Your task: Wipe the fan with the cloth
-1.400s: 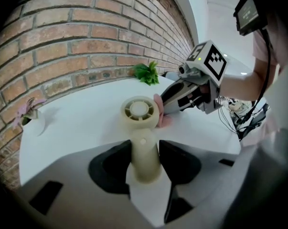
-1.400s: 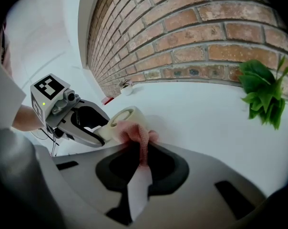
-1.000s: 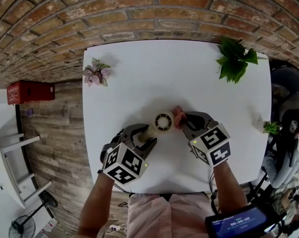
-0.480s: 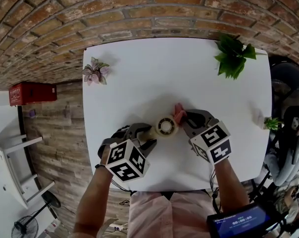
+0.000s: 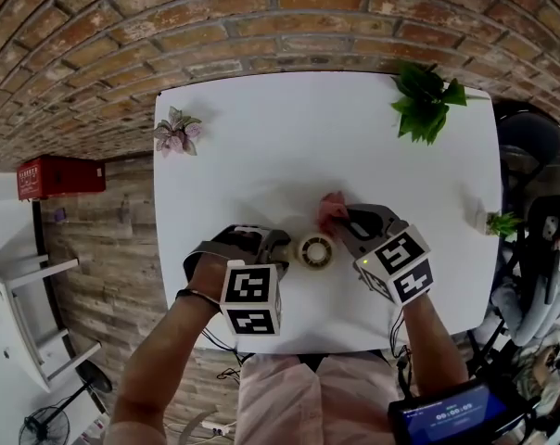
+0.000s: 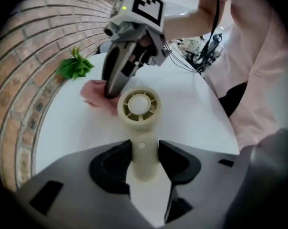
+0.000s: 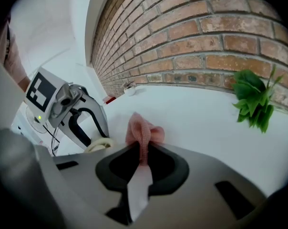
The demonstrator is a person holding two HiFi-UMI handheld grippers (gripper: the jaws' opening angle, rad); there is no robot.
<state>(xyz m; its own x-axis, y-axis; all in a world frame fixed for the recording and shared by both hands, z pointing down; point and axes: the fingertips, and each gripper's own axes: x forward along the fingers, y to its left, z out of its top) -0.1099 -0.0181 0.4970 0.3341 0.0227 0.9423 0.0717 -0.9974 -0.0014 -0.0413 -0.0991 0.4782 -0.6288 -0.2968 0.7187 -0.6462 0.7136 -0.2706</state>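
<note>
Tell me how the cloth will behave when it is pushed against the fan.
Probably floppy: the cloth bunches into soft folds beyond the right gripper, so it should crumple and mould to the fan rather than shove it. Likely light: it looks small, and thin where the jaws pinch it. Its knit-looking surface should drag, not slip.
</note>
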